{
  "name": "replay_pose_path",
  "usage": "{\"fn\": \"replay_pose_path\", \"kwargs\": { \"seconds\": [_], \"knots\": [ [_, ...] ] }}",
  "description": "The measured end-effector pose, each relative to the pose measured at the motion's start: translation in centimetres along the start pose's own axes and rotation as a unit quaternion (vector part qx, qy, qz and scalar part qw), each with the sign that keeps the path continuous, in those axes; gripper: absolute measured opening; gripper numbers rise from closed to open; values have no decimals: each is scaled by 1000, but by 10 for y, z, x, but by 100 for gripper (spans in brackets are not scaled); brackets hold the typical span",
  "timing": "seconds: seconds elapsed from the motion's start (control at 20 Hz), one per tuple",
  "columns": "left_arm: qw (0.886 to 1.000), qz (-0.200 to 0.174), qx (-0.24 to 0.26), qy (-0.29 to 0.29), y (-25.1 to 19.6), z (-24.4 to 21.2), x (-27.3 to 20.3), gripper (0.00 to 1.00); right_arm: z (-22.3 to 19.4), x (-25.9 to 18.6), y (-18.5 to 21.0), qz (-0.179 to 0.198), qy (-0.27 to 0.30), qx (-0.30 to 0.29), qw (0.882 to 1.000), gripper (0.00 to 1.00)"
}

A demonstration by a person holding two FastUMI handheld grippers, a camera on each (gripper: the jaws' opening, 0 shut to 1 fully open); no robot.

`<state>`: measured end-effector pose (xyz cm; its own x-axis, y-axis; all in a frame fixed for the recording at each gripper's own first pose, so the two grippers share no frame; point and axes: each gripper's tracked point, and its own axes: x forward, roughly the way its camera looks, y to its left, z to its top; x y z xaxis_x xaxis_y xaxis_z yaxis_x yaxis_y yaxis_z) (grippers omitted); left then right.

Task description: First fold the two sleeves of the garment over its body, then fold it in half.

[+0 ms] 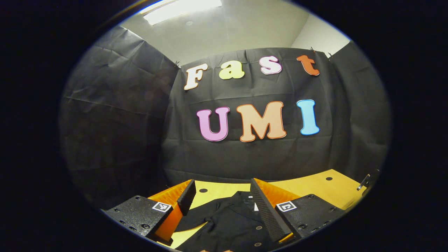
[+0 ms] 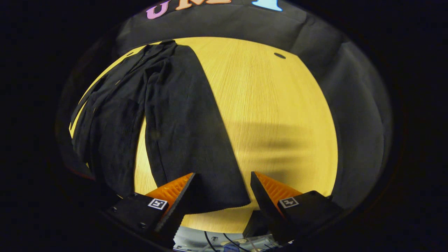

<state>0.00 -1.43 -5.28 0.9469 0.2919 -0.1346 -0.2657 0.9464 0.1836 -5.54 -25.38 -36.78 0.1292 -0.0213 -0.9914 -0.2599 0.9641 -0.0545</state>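
Yellow wooden table [image 2: 273, 105] carried black garment [image 2: 185, 133], sleeve end [image 2: 224, 196] between spread right gripper [image 2: 222, 189]. Left gripper [image 1: 222, 199] spread above garment. Risk: shallow pinch, sleeve slipping mid-fold.

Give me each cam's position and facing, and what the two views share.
Left gripper view: rides the left gripper, held low and level, facing the booth wall; its open fingers frame the black garment.
Right gripper view: rides the right gripper, raised and tilted down at the table; its open fingers hang over a sleeve end.
Shared: the garment, the yellow table, the wall.
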Motion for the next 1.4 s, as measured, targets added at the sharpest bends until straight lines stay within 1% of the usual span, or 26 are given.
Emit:
{"fn": "replay_pose_path", "kwargs": {
  "seconds": [0.05,0.1,0.2,0.25,0.35,0.4,0.45,0.5,0.55,0.7,0.85,0.9,1.0,1.15,1.3,1.4],
  "knots": [
    [1000,0,-3,1,-4,-1,-2,93,-1,0,3,10,6,13,1000,99],
    [1000,-1,-5,2,-5,-1,-5,92,3,1,4,12,1,16,1000,96],
    [1000,-2,-10,7,-9,-4,-7,93,5,3,11,18,0,4,1000,82],
    [1000,-3,-10,7,-11,-4,-6,93,7,5,14,23,-6,4,1000,58],
    [1000,-1,-8,3,-7,-1,-6,93,6,6,15,22,-12,4,1000,11],
    [1000,0,-9,1,-6,-1,-5,93,7,4,15,19,-14,5,1000,10],
    [1000,-1,-12,0,-5,0,-4,93,7,6,15,18,-22,11,1000,6],
    [1000,-4,-14,-2,-5,-2,-4,92,7,9,16,15,-31,26,999,6],
    [1000,-7,-16,-2,-3,-4,-2,92,5,6,15,9,-40,44,998,3],
    [1000,-19,-21,2,7,-8,6,92,14,0,21,-4,-70,102,992,3],
    [1000,-23,-14,-5,29,-4,17,93,43,-21,28,-8,-124,153,980,3],
    [1000,-26,-14,-5,37,-4,19,92,54,-33,27,-17,-148,164,975,3],
    [1000,-24,-10,-9,54,-2,24,93,89,-55,33,-19,-202,183,962,3],
    [1000,-15,-13,-9,83,-5,25,92,128,-91,49,-14,-255,190,948,3],
    [1000,3,-19,-3,116,-12,22,93,167,-113,74,-3,-285,183,941,2],
    [1000,18,-21,3,138,-18,19,92,195,-121,95,11,-301,176,937,3]
  ]
}}
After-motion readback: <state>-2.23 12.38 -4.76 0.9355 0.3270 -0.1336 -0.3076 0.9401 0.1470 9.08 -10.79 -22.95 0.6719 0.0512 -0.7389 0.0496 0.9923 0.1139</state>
